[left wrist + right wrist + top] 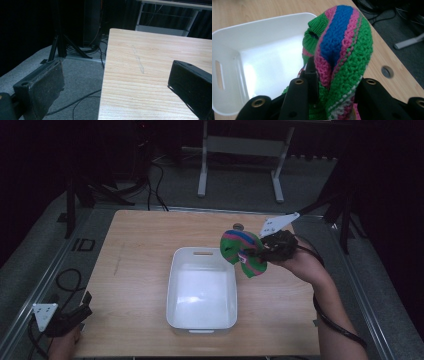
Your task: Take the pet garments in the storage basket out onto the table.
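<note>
Right tool [332, 87] clamped on a folded knitted cloth [342, 50] striped green, pink and blue; left tool [112, 85] apart.

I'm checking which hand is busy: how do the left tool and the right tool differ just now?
The left tool is open and holds nothing; the right tool is shut on a striped knitted cloth. The left tool sits low at the table's near left corner; the right tool is raised beside the white bin's far right corner. Both are black.
</note>
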Tool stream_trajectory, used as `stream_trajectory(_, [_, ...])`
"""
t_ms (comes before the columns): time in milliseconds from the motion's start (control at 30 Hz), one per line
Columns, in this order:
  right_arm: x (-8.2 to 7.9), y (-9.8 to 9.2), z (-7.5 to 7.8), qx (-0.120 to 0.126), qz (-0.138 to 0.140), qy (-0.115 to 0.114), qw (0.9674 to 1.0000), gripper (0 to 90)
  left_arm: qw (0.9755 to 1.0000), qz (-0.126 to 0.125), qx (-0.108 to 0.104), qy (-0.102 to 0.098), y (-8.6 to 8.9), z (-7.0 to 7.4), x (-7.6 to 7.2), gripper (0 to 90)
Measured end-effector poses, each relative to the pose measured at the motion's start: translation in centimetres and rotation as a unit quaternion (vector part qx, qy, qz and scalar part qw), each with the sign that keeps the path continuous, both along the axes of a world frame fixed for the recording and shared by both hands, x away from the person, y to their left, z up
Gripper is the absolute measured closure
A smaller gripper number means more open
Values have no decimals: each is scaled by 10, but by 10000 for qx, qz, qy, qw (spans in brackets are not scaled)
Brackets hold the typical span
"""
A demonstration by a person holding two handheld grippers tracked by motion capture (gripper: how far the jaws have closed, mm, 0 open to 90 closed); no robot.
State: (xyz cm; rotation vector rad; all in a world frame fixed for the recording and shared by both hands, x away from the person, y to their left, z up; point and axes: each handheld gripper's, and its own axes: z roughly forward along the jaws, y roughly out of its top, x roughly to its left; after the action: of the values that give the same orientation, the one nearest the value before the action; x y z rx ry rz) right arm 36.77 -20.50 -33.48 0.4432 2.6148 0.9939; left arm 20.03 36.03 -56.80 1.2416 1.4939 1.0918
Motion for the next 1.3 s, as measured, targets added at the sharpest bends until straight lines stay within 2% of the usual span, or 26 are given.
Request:
stream_trajectory(367, [1, -48, -7, 78, -544, 16, 9985, 705, 10000, 2, 6, -5, 0, 0, 0, 9])
stream_trajectory(533, [1, -63, -15, 149, -713, 81, 9973, 705, 10000, 2, 15, -2, 0, 0, 0, 9])
stream_trajectory(933, [11, -71, -46, 93, -1032, 166, 9945, 704, 10000, 4, 4, 3, 0, 0, 0, 9])
stream_trajectory(1133, [18, -75, -69, 172, -1115, 313, 9931, 704, 10000, 2, 48, 1, -1, 0, 0, 10])
stream_trajectory(1300, [25, -77, -93, 86, -1220, 424, 9916, 704, 10000, 5, 53, 1, -1, 0, 0, 9])
